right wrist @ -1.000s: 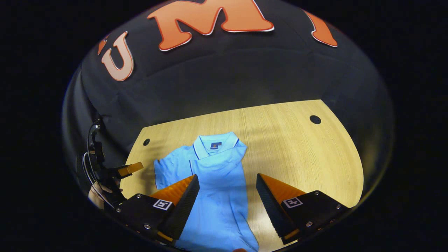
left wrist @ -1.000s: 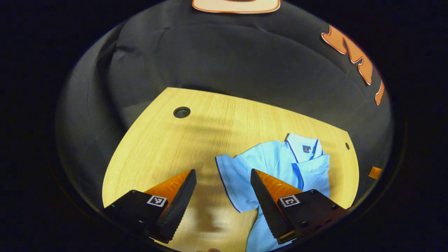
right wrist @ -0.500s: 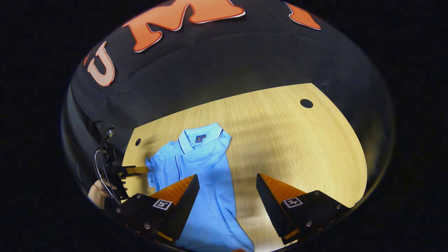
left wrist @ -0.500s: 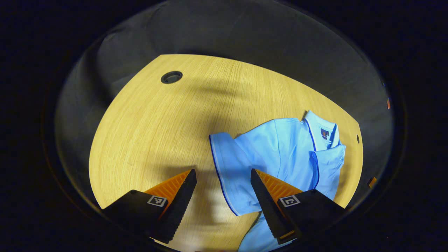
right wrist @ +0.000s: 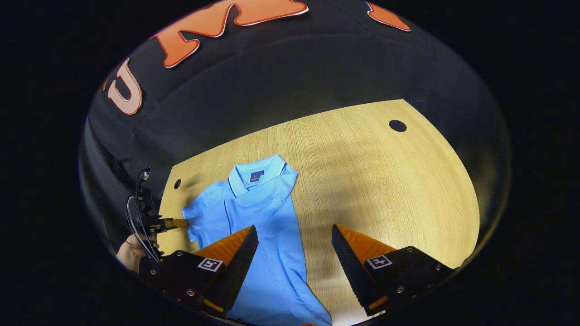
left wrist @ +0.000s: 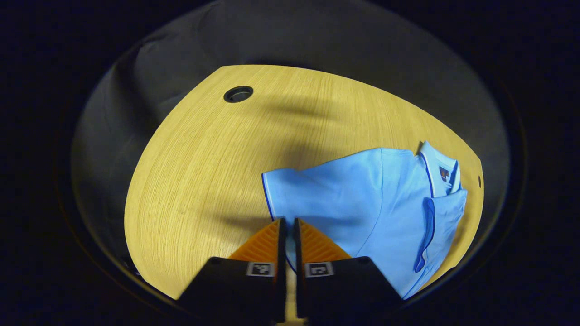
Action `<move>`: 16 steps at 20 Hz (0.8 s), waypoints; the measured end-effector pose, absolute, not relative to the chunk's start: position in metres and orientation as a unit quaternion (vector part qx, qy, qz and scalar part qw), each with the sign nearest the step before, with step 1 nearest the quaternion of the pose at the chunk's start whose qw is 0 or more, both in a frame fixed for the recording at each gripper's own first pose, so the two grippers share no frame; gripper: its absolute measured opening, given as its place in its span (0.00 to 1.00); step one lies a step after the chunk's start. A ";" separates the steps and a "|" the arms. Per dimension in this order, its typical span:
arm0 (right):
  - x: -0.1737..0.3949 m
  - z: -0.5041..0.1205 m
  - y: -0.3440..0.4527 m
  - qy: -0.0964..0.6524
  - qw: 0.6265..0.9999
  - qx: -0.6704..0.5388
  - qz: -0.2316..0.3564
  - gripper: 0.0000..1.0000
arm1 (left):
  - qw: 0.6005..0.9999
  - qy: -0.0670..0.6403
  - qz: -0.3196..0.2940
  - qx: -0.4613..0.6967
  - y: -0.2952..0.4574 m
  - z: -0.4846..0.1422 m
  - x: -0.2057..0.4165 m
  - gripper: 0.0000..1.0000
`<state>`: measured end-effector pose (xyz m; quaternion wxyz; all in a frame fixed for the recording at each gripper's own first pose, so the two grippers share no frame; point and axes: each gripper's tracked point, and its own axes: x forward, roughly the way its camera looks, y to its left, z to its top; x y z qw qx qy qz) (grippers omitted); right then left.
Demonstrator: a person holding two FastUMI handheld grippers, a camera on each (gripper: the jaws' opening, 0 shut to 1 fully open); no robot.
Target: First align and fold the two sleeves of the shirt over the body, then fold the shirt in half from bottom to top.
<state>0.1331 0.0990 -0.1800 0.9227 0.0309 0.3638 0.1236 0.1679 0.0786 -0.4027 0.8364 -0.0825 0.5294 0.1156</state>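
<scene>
- We see the wooden table carrying the light blue shirt, which lies collar-up toward the booth's far side in the right gripper view, on the table's left part; the side with the other sleeve is already folded over the body, with its edge running down from the collar.
- We note the main change: half a second ago the left gripper hung with its fingers wide apart just beside the spread sleeve; now they are closed on the hem of that sleeve, with a thin strip of blue cloth caught between them.
- We judge this means the second sleeve fold is starting: the hem is gripped and can be lifted and carried across the body.
- We see the right gripper over the shirt's lower part, its fingers spread wide and holding nothing, much as it was a moment ago.
- We find no containers here; the small round holes in the table top hold nothing that we can make out.
</scene>
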 end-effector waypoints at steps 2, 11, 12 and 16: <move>0.133 -0.178 0.098 0.360 0.924 0.030 0.123 0.99 | 0.836 0.532 0.102 -0.082 0.071 -0.402 0.168 0.10; 0.117 -0.160 0.081 0.335 0.934 0.035 0.120 0.99 | 0.878 0.473 0.040 -0.061 0.014 -0.320 0.180 0.09; 0.114 -0.158 0.076 0.332 0.935 0.036 0.121 0.99 | 0.885 0.463 0.027 -0.047 -0.001 -0.308 0.184 0.09; 0.105 -0.159 0.054 0.330 0.936 0.047 0.113 0.99 | 0.892 0.450 -0.013 -0.040 -0.053 -0.284 0.185 0.09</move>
